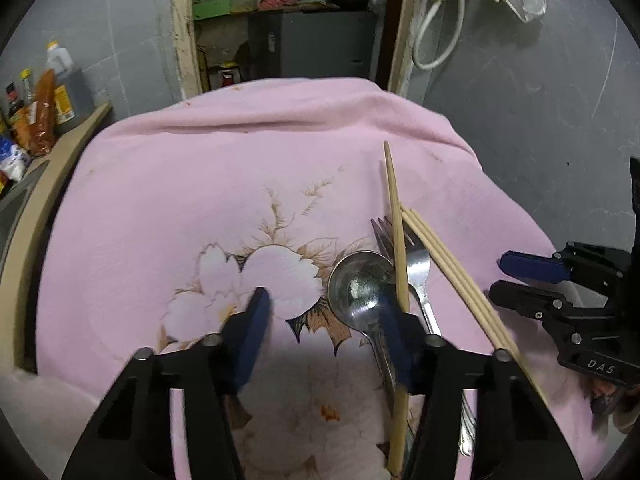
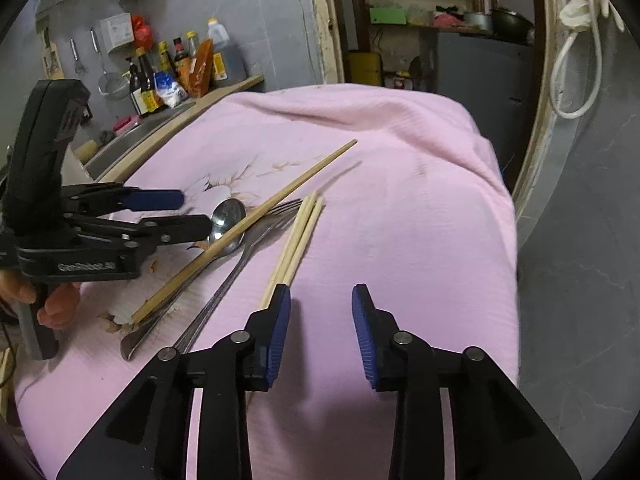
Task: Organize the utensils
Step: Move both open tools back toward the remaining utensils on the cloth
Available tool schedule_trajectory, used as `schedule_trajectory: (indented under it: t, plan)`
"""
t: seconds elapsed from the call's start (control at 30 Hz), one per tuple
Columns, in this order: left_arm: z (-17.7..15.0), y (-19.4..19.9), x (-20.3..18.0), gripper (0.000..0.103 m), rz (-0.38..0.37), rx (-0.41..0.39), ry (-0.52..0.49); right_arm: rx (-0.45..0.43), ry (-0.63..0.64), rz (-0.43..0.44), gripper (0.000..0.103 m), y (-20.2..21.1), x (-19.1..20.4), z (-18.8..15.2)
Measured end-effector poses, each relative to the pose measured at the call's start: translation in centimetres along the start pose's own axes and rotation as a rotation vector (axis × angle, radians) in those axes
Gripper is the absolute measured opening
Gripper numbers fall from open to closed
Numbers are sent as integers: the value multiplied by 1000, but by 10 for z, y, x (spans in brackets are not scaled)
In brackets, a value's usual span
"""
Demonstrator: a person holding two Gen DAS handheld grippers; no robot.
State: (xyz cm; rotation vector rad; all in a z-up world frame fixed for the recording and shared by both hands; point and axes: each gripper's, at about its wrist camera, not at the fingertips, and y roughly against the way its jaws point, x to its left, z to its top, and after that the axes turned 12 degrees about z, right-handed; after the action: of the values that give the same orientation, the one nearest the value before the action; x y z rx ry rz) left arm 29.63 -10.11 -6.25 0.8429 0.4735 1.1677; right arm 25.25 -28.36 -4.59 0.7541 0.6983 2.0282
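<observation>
A metal spoon (image 1: 358, 290) (image 2: 228, 216), a metal fork (image 1: 416, 264) (image 2: 256, 236), a single wooden chopstick (image 1: 396, 232) (image 2: 260, 216) lying across them, and a bundle of three chopsticks (image 1: 452, 272) (image 2: 298, 244) lie on a pink flowered cloth (image 1: 208, 184) (image 2: 400, 200). My left gripper (image 1: 324, 316) (image 2: 192, 210) is open above the cloth, its right finger over the spoon's neck. My right gripper (image 2: 322, 308) (image 1: 498, 276) is open and empty just right of the bundle's near end.
Sauce bottles and packets (image 2: 176, 68) (image 1: 44, 100) stand on a counter by a sink (image 2: 132, 136) to the left. A doorway (image 1: 288, 20) lies beyond the cloth's far edge. Grey floor (image 2: 580, 280) drops off on the right.
</observation>
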Motion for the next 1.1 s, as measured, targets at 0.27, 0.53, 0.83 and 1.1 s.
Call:
schedule_trajectory:
  t: [0.27, 0.53, 0.83, 1.1]
  plan:
    - [8, -15, 5, 31, -42, 17, 3, 32, 2, 8, 21, -10, -2, 6]
    - [11, -17, -2, 12, -86, 16, -31, 11, -23, 34, 20, -11, -3, 11]
    - [9, -10, -4, 5, -44, 12, 6, 16, -13, 46, 20, -21, 3, 19]
    - [5, 7, -11, 2, 134, -15, -25, 65, 22, -44, 16, -34, 7, 30]
